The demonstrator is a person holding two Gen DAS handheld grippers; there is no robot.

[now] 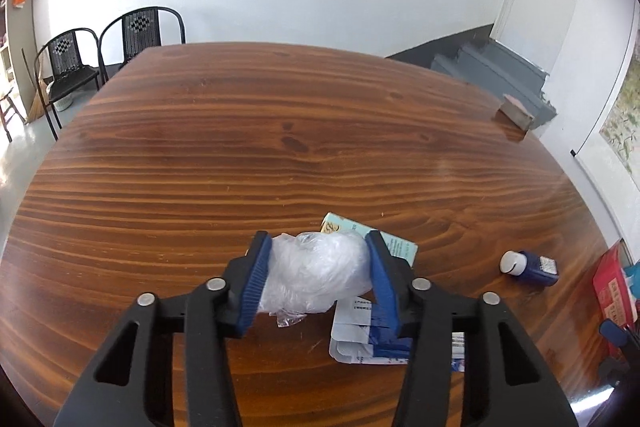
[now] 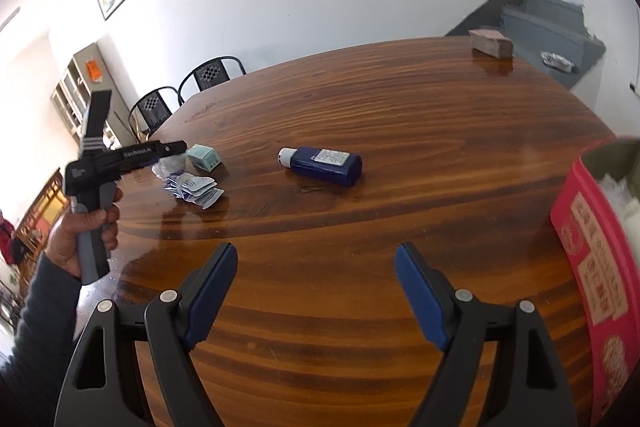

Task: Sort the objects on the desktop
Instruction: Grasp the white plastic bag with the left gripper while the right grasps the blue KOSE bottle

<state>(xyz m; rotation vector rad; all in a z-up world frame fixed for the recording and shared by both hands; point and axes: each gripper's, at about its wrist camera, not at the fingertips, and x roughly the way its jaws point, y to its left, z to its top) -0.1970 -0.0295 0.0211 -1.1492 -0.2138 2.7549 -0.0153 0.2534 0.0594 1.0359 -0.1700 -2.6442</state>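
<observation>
The step in hand looks like a pick-up: the left claw (image 1: 318, 269) is pinching a crumpled wad of clear plastic film (image 1: 316, 273) between its ribbed blue pads (image 1: 256, 283), low over the table (image 1: 240, 147); whether the wad is lifted clear cannot be told. In the left wrist view a pale teal carton (image 1: 394, 243) shows from behind the wad at about 1 o'clock, and a loose sheaf of white-and-blue foil sachets (image 1: 356, 331) lies at about 5 o'clock, partly under the right-hand finger. A dark blue bottle (image 1: 534, 269) with a white cap lies on its side at 3 o'clock, well apart. The right claw (image 2: 316, 291) is spread wide with nothing between its pads, hovering over bare wood; from its view the bottle is at 12 o'clock and a red cardboard box (image 2: 592, 255) with an open top stands at 3 o'clock, something white and fluffy showing inside. The next move probably calls for carrying the film across to that box, keeping a gentle squeeze since the wad is soft, springy and slippery. The table is glossy varnished wood with bold grain, so the flat sachets may be awkward to get under.
</observation>
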